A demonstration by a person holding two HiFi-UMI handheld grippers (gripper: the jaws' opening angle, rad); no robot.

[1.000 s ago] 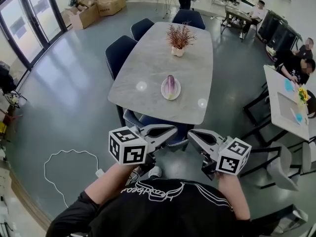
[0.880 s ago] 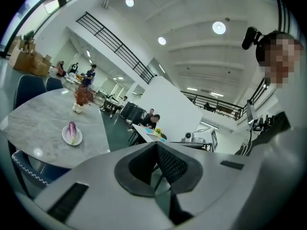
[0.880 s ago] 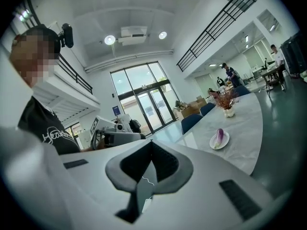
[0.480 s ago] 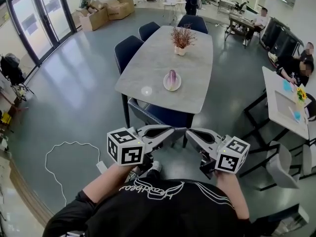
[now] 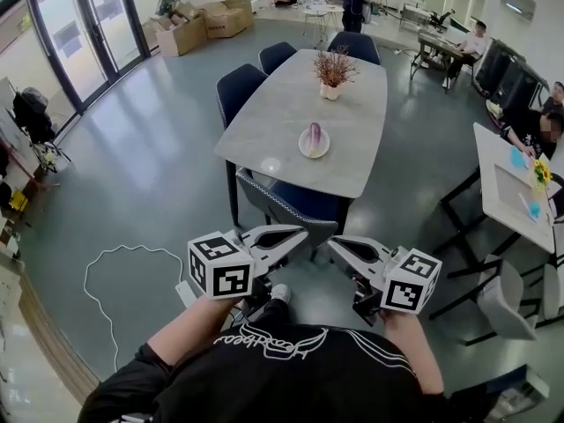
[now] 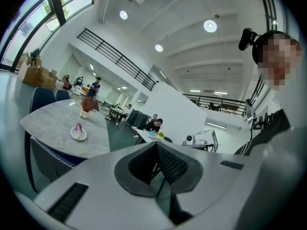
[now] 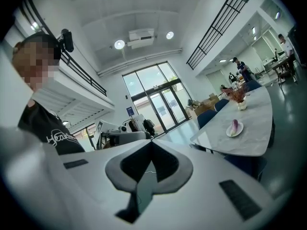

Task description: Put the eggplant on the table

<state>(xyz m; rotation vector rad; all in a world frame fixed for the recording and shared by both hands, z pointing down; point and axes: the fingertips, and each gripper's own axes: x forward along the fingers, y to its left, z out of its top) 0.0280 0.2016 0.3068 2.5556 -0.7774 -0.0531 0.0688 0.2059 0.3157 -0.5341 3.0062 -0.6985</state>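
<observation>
Drifting back, you now have the table [image 5: 264, 117] further ahead than a second ago, and with left tongs [image 5: 306, 233] and right tongs [image 5: 332, 243] closed empty (jaws meeting), the eggplant [image 5: 315, 137] on its plate [image 5: 303, 149] lies well ahead, unreached

A glossy grey floor [image 5: 132, 174] surrounds a marble-topped table [image 5: 273, 117] with dark blue chairs [image 5: 240, 86]. Glass doors [image 5: 88, 33] stand at left, cardboard boxes [image 5: 225, 22] beyond, and round ceiling lights [image 6: 210, 26] overhead.
</observation>
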